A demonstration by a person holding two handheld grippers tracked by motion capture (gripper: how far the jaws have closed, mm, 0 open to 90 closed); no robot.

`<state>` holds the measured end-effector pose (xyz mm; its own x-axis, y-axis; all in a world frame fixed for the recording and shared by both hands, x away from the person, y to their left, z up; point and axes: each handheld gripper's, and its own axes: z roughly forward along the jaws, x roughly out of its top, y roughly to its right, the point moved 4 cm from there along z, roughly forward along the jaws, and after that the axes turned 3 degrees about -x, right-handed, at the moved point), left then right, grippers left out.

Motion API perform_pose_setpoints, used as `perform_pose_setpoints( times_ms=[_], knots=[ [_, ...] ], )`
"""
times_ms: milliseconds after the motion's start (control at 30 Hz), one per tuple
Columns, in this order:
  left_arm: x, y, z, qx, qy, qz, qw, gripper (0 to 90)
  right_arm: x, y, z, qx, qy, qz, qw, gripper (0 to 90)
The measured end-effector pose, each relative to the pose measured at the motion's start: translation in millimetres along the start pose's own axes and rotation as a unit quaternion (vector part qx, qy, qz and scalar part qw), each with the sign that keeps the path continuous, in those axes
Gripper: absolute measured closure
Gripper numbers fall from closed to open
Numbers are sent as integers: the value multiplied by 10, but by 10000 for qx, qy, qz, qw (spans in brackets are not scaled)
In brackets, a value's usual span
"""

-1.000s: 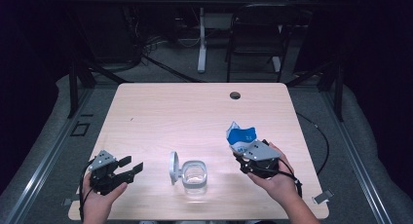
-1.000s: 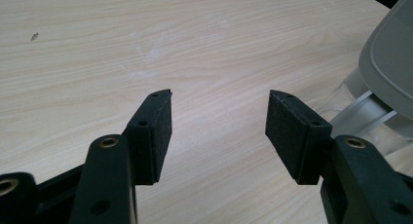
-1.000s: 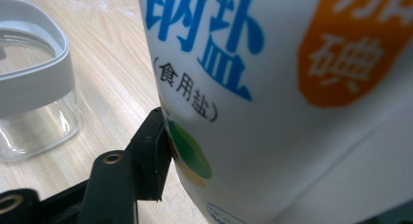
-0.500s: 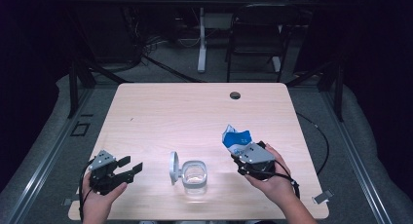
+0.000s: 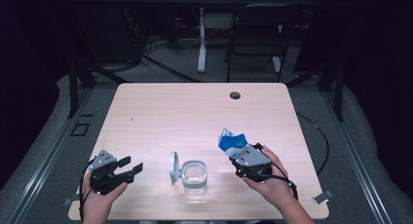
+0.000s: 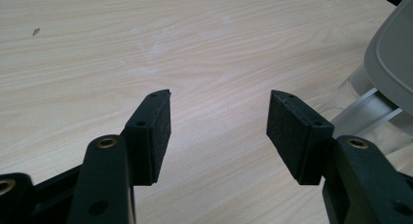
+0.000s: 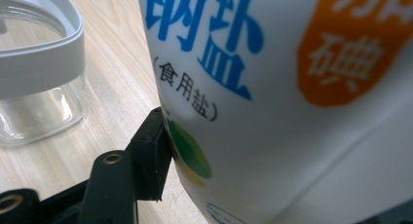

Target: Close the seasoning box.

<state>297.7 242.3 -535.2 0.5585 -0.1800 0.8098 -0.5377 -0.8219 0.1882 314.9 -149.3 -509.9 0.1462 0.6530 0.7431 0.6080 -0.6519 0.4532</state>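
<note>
Right gripper (image 5: 239, 155): clamped on salt bag (image 5: 231, 141), carried nearer the jar (image 5: 194, 174) than before. Left gripper (image 5: 127, 167): jaws wide, empty, position unchanged beside jar.

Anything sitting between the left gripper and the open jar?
No. High view shows bare table between the left gripper and the jar.

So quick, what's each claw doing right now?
Left gripper: open, holding nothing.
Right gripper: closed on the salt bag.
</note>
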Motion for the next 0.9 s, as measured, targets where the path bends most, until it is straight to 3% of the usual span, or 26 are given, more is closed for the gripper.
perform_pose_setpoints(
  times_ms=[900],
  knots=[
    [-14,-7,11,33,-40,-14,10000,425,-32,-125,65,-5,-167,-356,9992,402]
  ],
)
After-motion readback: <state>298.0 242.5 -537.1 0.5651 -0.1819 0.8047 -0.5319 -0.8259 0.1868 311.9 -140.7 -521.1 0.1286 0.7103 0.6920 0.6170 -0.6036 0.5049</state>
